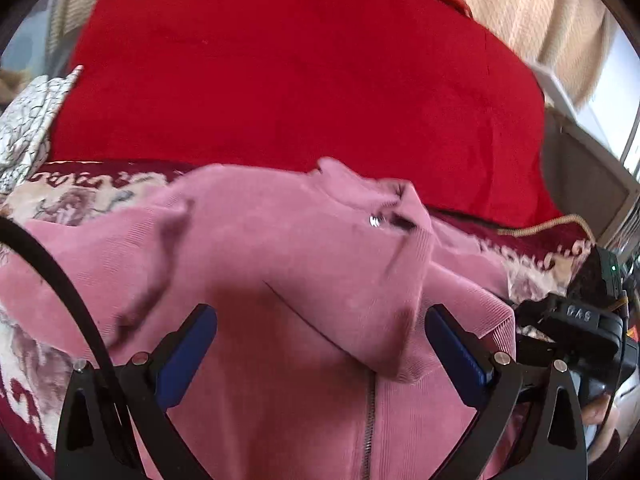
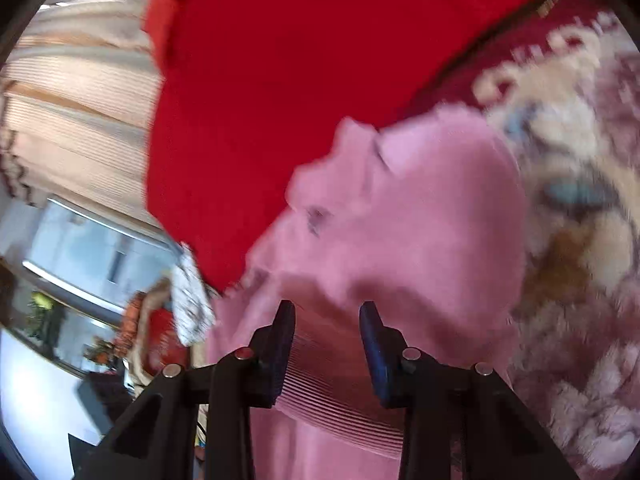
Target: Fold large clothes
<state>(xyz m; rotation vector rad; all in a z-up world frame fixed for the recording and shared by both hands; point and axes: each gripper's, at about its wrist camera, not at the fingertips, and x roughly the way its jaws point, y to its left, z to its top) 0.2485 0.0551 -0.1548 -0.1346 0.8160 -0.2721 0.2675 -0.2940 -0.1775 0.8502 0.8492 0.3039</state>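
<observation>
A pink ribbed zip-up jacket (image 1: 280,280) lies on a patterned fleece blanket, one side folded over its front, its zipper (image 1: 368,424) running down toward me. My left gripper (image 1: 320,316) is wide open just above the jacket's middle, holding nothing. In the right wrist view the same jacket (image 2: 400,216) is blurred by motion. My right gripper (image 2: 327,312) is part open with a ribbed pink edge (image 2: 332,380) of the jacket lying between its fingers; the pads do not press it. The right gripper's body shows at the right edge of the left wrist view (image 1: 580,320).
A red cover (image 1: 300,80) lies beyond the jacket. The maroon and cream floral blanket (image 1: 72,196) spreads underneath. A white patterned cloth (image 1: 28,128) sits at the far left. Beige curtains (image 2: 80,92) and a window (image 2: 92,248) stand behind.
</observation>
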